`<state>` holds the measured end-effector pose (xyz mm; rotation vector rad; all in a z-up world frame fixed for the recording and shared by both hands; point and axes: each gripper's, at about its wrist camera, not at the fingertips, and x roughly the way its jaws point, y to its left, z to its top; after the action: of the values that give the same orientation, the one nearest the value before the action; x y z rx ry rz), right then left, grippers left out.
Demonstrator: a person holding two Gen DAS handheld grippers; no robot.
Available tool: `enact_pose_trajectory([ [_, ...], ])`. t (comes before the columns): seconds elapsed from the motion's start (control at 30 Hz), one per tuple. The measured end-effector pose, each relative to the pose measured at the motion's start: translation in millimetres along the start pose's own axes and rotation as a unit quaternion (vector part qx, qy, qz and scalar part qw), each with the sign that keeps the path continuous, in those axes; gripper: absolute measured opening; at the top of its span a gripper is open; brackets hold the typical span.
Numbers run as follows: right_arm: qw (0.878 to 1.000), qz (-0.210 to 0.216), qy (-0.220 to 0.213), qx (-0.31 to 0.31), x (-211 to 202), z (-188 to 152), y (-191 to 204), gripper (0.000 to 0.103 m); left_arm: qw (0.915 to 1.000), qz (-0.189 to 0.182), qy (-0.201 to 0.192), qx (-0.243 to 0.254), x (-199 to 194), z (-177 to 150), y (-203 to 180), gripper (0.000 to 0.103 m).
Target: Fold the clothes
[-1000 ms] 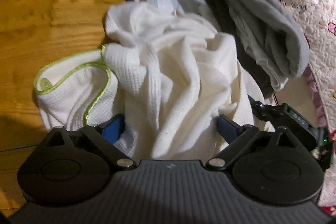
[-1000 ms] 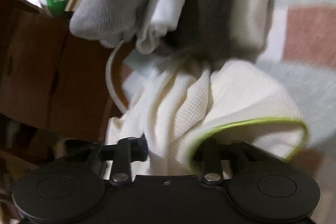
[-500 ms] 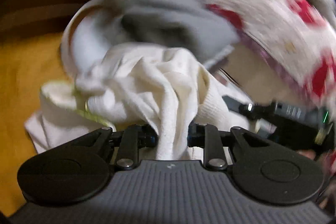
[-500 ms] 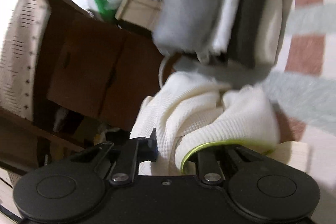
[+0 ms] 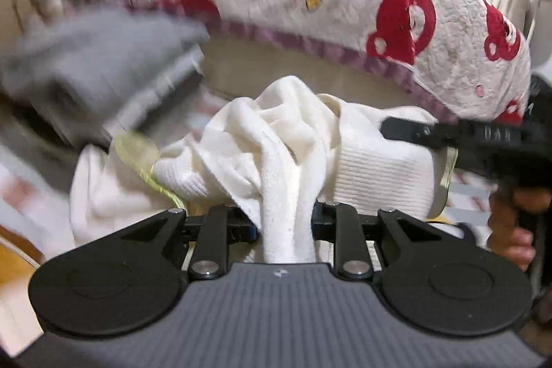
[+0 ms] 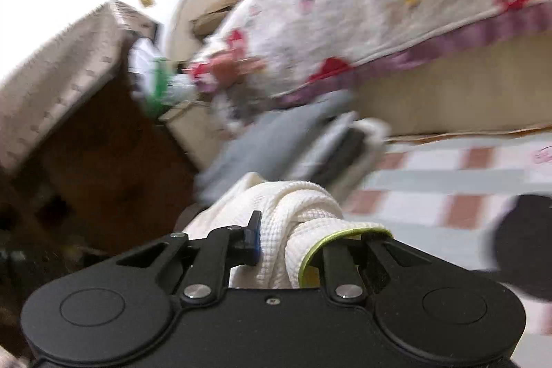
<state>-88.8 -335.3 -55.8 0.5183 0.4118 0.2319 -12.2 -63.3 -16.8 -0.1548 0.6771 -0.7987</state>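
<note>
White waffle garment point(image 5: 286, 157) with green trim hangs bunched between your two grippers, off any support. Left gripper point(image 5: 284, 223) fingers are clamped on a thick fold; right gripper point(image 6: 289, 247) fingers are clamped on the trimmed edge. Such wadded grips may slip or drag the grey folded stack point(image 6: 286, 140) nearby. No container shows clearly.

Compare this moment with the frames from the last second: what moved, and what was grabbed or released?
The left hand-held gripper, open around the white waffle garment a second ago, has shut on a bunched fold. Both views have swung from the wooden surface and checked cover toward the red-bear quilt, so the garment appears lifted and carried. Unchanged: the right hand-held gripper stays clamped on the green-trimmed edge; the folded grey clothes remain stacked.
</note>
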Motion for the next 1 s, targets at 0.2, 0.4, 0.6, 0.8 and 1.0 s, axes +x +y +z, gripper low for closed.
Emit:
enact_pose_trajectory([
  [0.2, 0.99, -0.1, 0.056, -0.08, -32.9, -4.3, -24.9, 0.014, 0.9956, -0.062, 0.068, 0.018, 20.6, -14.5, -26.1, 0.028],
  [0.4, 0.952, -0.188, 0.24, 0.012, -22.8, -37.1, -93.7, 0.015, 0.97, -0.054, 0.233, -0.044, 59.7, -59.2, -5.5, 0.031],
  [0.6, 0.939, -0.202, 0.277, 0.034, -19.6, -39.4, -109.4, 0.022, 0.9717, -0.027, 0.213, -0.099, 42.5, -60.0, 17.3, 0.031],
  [0.8, 0.933, -0.193, 0.303, 0.009, -31.4, -38.6, -115.5, 0.022, 0.9847, 0.059, 0.153, -0.059, 21.8, -39.3, 31.2, 0.039],
  [1.0, 0.936, -0.074, 0.282, 0.196, -52.2, -41.1, -154.2, 0.047, 0.9878, 0.06, 0.139, -0.038, 31.7, -38.5, 32.4, 0.062],
])
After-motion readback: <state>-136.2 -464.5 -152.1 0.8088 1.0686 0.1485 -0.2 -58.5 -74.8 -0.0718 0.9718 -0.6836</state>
